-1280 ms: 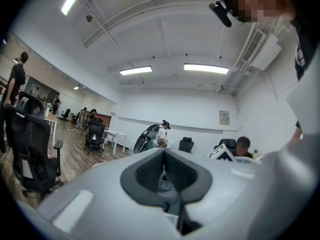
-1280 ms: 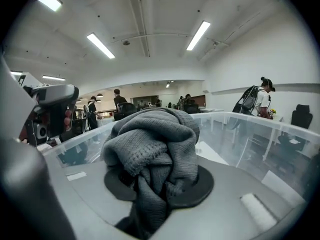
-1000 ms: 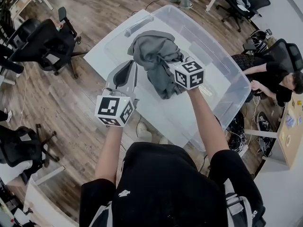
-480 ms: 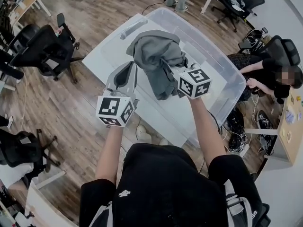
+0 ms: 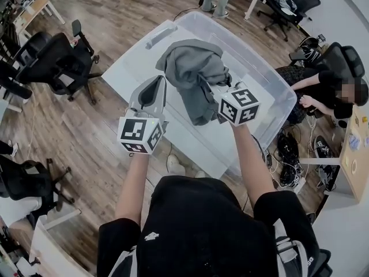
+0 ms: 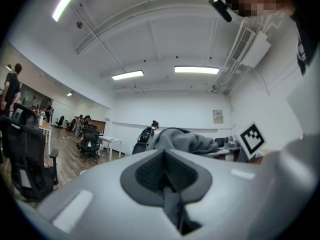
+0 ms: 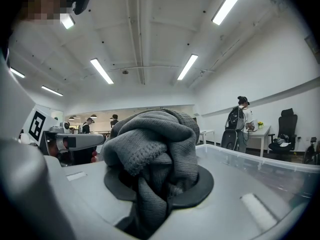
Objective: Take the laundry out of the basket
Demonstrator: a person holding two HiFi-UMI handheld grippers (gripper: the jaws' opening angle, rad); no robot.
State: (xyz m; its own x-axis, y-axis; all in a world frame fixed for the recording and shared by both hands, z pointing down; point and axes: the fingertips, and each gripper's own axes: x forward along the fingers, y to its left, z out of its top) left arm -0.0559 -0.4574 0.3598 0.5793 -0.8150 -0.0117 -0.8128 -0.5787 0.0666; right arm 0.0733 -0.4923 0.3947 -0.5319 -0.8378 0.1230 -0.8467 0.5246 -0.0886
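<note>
Garment [image 5: 190,68] raised above bin [image 5: 281,85]; right tongs [image 5: 215,93] grip it, left tongs [image 5: 154,86] closed.

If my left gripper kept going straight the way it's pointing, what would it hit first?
Probably the grey garment held by the right gripper; it sits just beyond the left gripper, though depth is unclear.

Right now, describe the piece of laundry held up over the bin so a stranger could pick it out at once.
Find the big clear plastic bin on the white table. Bunched above it hangs a grey knit garment, pinched in the right claw. It is the only laundry there, a crumpled, ribbed grey heap against the see-through bin and bare tabletop.
</note>
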